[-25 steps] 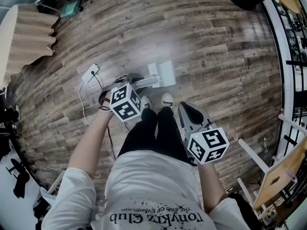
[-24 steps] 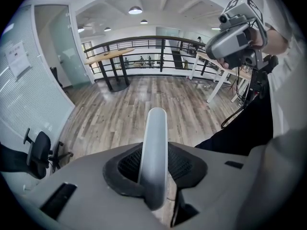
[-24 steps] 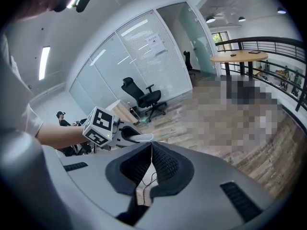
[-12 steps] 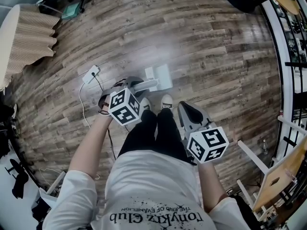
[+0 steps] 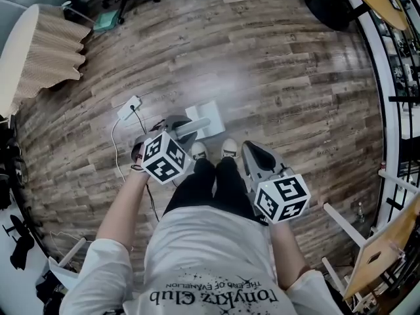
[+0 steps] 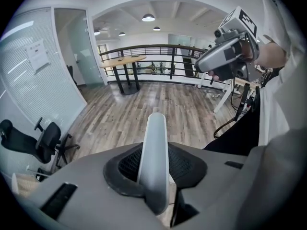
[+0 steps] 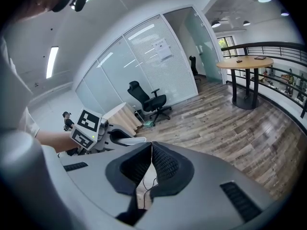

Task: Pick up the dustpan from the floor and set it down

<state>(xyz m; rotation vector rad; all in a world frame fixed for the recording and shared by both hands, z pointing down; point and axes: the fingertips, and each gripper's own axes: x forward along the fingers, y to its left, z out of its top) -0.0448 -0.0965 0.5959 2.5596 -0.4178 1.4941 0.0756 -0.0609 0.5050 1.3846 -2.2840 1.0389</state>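
— So, what's in the left tool (image 6: 156, 169)?
— I've got its ribbed black pads clamped on the dustpan's (image 5: 205, 119) smooth, rounded grey handle (image 6: 153, 138). The pale flat pan shows just ahead of the white shoes (image 5: 229, 148). My right tool (image 7: 150, 152) is pressed together, empty.
— And the room?
— Weathered wood-plank floor (image 5: 282, 64), a black railing (image 6: 158, 51), ribbed glass walls (image 7: 144, 56).

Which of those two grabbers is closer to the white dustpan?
Left. The left gripper is clamped on the dustpan's handle; the right gripper is shut and empty, off beside the person's leg.
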